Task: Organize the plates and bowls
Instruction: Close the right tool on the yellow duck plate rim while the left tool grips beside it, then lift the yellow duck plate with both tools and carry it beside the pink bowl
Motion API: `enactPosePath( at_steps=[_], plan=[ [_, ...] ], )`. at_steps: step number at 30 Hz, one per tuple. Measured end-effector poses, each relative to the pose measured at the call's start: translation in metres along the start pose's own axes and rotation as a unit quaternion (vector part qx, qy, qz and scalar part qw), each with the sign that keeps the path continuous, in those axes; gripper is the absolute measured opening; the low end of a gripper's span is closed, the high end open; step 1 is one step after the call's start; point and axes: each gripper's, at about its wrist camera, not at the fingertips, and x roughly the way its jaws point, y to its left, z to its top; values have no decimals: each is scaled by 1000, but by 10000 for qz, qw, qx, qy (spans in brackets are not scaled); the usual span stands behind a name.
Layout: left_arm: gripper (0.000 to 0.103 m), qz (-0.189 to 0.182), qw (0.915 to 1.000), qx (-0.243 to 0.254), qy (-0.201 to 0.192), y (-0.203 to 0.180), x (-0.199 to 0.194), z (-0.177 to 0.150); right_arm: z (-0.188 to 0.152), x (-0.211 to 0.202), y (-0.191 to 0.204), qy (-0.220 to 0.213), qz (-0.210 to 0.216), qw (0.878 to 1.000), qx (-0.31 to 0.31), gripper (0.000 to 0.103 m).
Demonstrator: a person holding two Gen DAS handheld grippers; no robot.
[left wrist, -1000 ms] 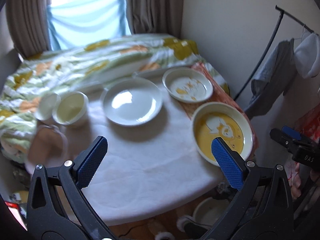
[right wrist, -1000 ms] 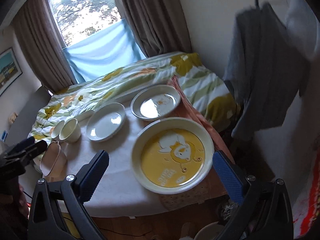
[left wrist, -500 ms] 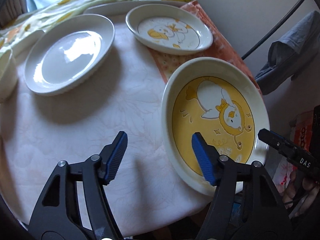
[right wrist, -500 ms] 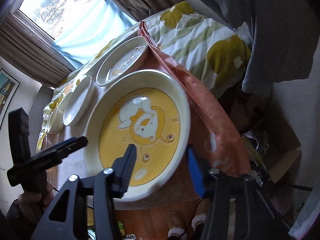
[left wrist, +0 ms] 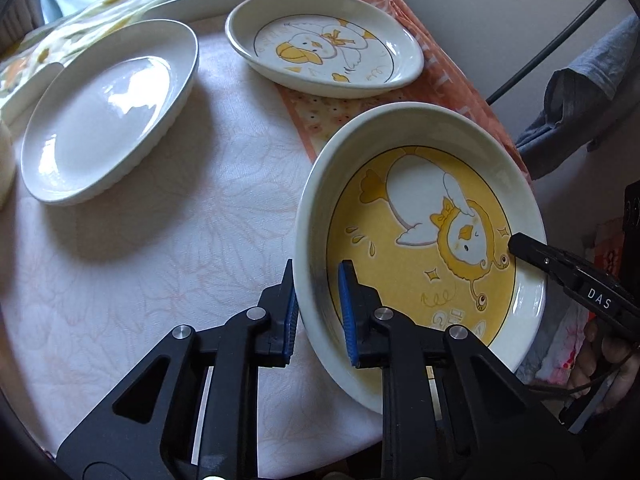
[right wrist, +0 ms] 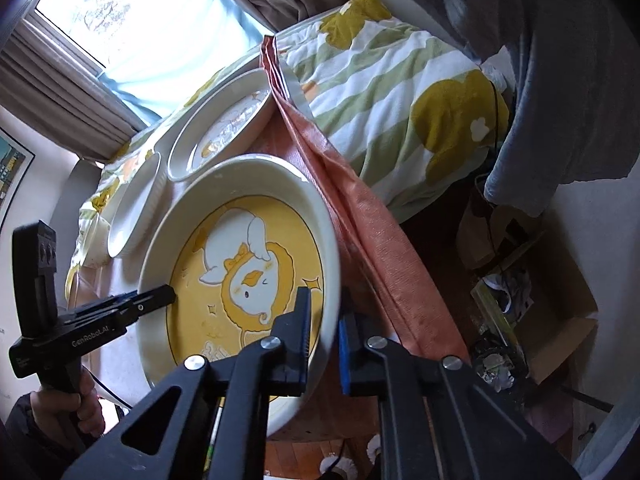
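We see yellow duck plate (left wrist: 420, 240) at near right edge of worktop (left wrist: 160, 260), partly on orange cloth (left wrist: 420, 32). Left tool (left wrist: 318, 312) closing on its left rim, rim between pads. Right tool (right wrist: 324, 324) clamped on opposite rim. White plate (left wrist: 108, 108) empty, well left. Small duck dish (left wrist: 324, 44) behind on cloth, also empty. Floral blanket (right wrist: 400, 92) beyond. Grey garment (right wrist: 560, 60) hangs at right.
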Motion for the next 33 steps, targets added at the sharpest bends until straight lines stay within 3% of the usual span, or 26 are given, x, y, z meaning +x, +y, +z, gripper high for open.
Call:
enactPosePath(
  at_steps=[9,19,25,33],
  plan=[
    [17,126,9998,127,-95,-2,-5,-4,2,-1,11,65,-300,9984,-472,11],
    [17,223,9987,-108,-437,8,-38,-19,14,-13,31,-111,-239,9952,-943,12],
    [17,338,9955,-426,-773,36,-81,-33,18,-21,71,-185,-67,9903,-1375,12],
    [17,629,9892,-760,-1080,105,-141,-67,5,-13,153,-102,320,9831,-1802,12]
  ],
)
